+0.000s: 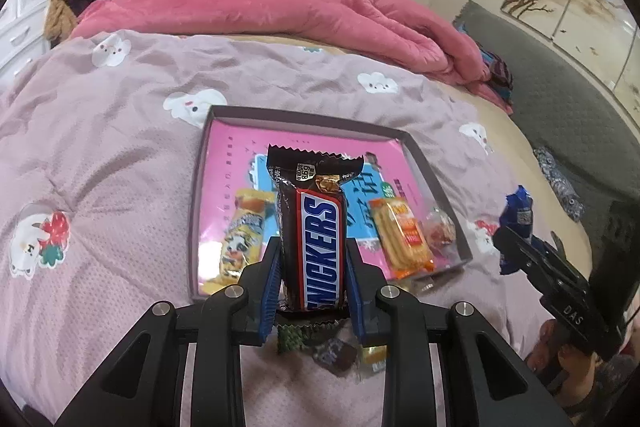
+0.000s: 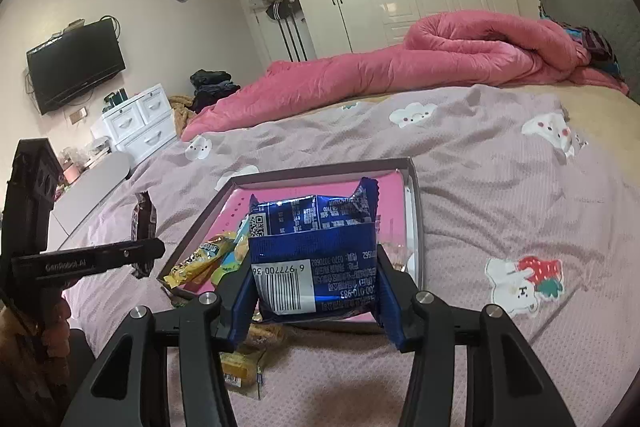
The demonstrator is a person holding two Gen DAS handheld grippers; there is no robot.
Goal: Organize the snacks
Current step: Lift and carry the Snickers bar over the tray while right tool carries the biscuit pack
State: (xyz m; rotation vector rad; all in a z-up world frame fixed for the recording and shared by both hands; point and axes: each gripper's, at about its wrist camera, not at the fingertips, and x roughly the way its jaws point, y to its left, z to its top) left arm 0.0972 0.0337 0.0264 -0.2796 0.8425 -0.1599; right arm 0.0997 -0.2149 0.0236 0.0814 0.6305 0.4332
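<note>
My left gripper (image 1: 314, 267) is shut on a brown Snickers bar (image 1: 316, 227), held upright above the near edge of a shallow box with a pink floor (image 1: 228, 147). Inside the box lie a yellow cow-print packet (image 1: 240, 243), an orange biscuit pack (image 1: 404, 231) and a clear-wrapped sweet (image 1: 440, 233). My right gripper (image 2: 316, 287) is shut on a blue foil packet (image 2: 312, 251) with a barcode, held over the box (image 2: 320, 177) near its front edge. The left gripper (image 2: 140, 251) with the Snickers bar (image 2: 144, 223) shows at the left of the right wrist view.
The box rests on a mauve quilt (image 1: 100, 155) with cartoon prints. Loose snacks lie on the quilt under my grippers: small wrapped sweets (image 1: 336, 351) and a yellow cake pack (image 2: 244, 367). A rolled pink duvet (image 1: 280, 11) lies behind the box. A grey headboard (image 1: 560, 87) stands at the right.
</note>
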